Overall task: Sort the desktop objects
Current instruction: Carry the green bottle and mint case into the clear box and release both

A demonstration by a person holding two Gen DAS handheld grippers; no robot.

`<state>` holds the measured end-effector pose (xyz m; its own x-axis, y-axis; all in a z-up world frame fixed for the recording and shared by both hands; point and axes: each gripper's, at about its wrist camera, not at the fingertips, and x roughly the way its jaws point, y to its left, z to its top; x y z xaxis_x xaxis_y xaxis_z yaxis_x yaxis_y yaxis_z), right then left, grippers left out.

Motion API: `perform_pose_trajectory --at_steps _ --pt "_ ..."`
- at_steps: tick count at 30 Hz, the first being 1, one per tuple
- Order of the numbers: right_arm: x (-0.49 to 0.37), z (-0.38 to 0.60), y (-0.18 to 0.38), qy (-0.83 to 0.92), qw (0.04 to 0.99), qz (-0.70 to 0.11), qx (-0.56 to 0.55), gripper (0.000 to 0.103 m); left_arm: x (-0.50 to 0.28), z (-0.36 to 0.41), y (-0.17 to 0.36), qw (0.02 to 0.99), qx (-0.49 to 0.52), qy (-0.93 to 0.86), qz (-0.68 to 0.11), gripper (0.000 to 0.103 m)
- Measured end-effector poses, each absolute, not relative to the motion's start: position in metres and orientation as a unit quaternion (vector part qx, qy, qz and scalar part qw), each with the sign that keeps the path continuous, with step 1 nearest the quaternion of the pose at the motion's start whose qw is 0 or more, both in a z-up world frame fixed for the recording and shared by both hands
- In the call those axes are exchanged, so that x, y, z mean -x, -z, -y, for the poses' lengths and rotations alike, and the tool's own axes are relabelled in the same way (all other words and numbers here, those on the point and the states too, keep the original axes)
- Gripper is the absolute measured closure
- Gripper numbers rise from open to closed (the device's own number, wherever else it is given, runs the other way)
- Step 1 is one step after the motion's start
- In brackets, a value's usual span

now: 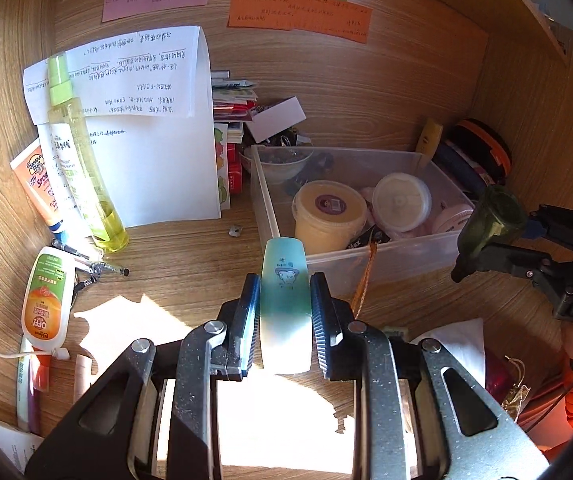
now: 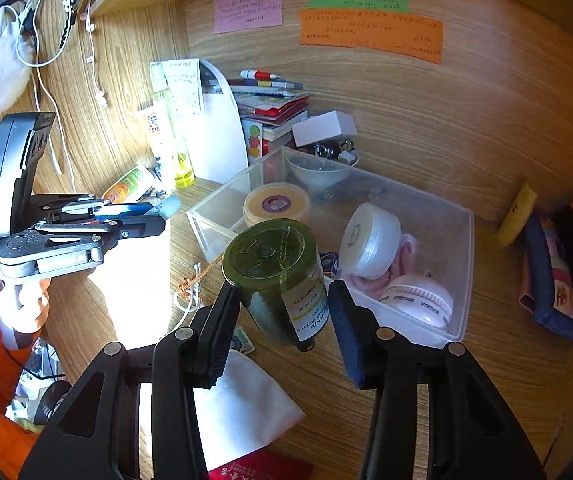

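From the left wrist camera I see my left claw [image 1: 284, 312] clamped on a pale teal tube [image 1: 286, 300] with a small cartoon figure printed on it, held above the wooden tabletop [image 1: 174, 264] just in front of the clear plastic bin [image 1: 366, 260]. The same view catches my right claw [image 1: 482, 248] from the side, gripping a dark green bottle [image 1: 490, 216] near the bin's right end. The right wrist camera shows that bottle [image 2: 282, 280] close up, its base toward the lens and a white-and-yellow label on its side, squeezed between the two pads (a detail the left view cannot give). It also shows the left claw [image 2: 158, 216] at the left, a person's hand [image 2: 26, 304] on its handle, the tube's tip [image 2: 168, 204] poking out. Inside the bin I see a yellow-lidded tub [image 2: 276, 202], a white round jar [image 2: 370, 240] and a pink round case [image 2: 418, 300]. Only the left view shows the yellow spray bottle [image 1: 82, 152] and the sunscreen tube [image 1: 36, 184] leaning against white papers [image 1: 158, 140] in full.
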<state>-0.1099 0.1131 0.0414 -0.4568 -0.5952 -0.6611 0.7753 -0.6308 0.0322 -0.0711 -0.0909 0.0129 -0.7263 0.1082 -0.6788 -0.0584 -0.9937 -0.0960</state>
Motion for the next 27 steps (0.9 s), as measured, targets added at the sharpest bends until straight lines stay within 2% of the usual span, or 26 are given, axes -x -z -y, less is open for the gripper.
perform_pose_trajectory --at_steps 10,27 --pt "0.129 -0.118 -0.057 0.856 0.399 -0.117 -0.306 0.061 0.097 0.085 -0.026 0.059 0.357 -0.931 0.038 0.079" --pt "0.17 -0.082 -0.04 0.846 0.406 -0.097 -0.332 0.06 0.151 0.077 -0.017 0.089 0.361 -0.926 0.062 0.079"
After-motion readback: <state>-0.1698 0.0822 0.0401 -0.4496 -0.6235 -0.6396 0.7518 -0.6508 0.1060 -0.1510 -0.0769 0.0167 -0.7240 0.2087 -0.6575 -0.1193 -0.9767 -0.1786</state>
